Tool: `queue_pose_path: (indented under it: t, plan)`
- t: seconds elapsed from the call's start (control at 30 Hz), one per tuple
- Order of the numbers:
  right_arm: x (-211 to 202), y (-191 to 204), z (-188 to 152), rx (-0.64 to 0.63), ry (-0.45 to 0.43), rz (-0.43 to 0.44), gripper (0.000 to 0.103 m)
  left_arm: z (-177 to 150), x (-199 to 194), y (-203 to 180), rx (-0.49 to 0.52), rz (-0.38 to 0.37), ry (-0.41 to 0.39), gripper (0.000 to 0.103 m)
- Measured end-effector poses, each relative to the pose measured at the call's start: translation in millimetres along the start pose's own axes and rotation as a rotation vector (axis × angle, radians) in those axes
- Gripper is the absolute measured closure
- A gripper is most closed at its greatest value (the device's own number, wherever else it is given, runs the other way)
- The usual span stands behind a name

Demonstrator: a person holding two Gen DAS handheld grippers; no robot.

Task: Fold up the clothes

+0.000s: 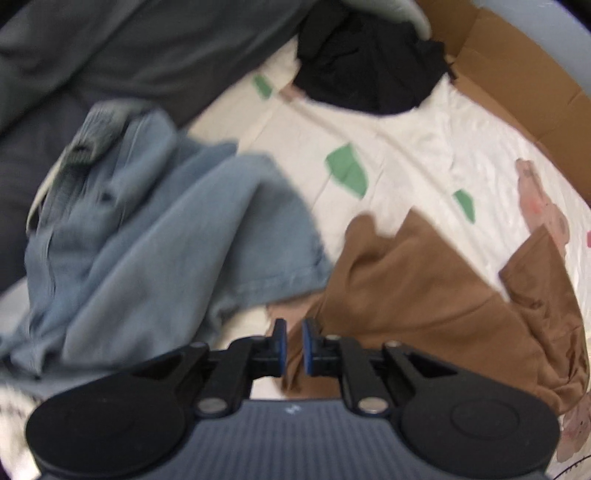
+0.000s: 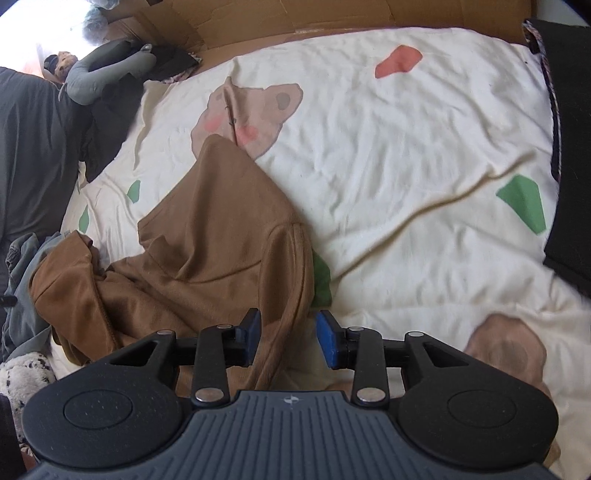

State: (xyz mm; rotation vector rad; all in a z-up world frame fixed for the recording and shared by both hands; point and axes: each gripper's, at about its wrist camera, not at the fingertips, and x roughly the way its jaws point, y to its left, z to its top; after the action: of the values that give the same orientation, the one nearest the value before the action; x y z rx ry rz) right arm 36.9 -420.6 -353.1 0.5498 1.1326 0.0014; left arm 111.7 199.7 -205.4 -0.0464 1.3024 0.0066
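Observation:
A brown garment (image 1: 424, 295) lies crumpled on a cream bedsheet (image 1: 406, 147) printed with bears and green patches. My left gripper (image 1: 293, 347) is shut on the garment's near left edge, and brown cloth shows in the thin gap between the blue pads. In the right wrist view the same brown garment (image 2: 221, 229) spreads ahead and to the left. Its thick hem runs down between the fingers of my right gripper (image 2: 288, 339), which stands open around it. The cloth is nearer the left pad (image 2: 253, 334).
A light blue denim garment (image 1: 166, 240) is heaped left of the brown one, and a black garment (image 1: 369, 62) lies at the far side. Cardboard (image 2: 295, 14) lines the far edge. Dark grey bedding (image 2: 33, 155), a grey neck pillow (image 2: 107, 74) and a black item (image 2: 572, 147) border the sheet (image 2: 406, 147).

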Motion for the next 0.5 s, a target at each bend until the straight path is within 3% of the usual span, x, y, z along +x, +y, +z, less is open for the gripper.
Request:
queue_pose_path:
  t: [0.13,0.27,0.5]
  plan:
    - [4.3,-0.8,8.8,-0.017,-0.018,-0.002,0.065,22.9,-4.9,-22.7,0.048,-0.026,-0.040,0.092]
    - [12.8,-2.1,18.5,-0.035,-0.031,-0.001,0.065,45.4,6.0,-53.8,0.101,-0.068,-0.058,0.082]
    - [37.1,3.6,34.3,-0.104,-0.025,-0.016,0.065,63.5,36.6,-117.8,0.176,-0.165,-0.046,0.071]
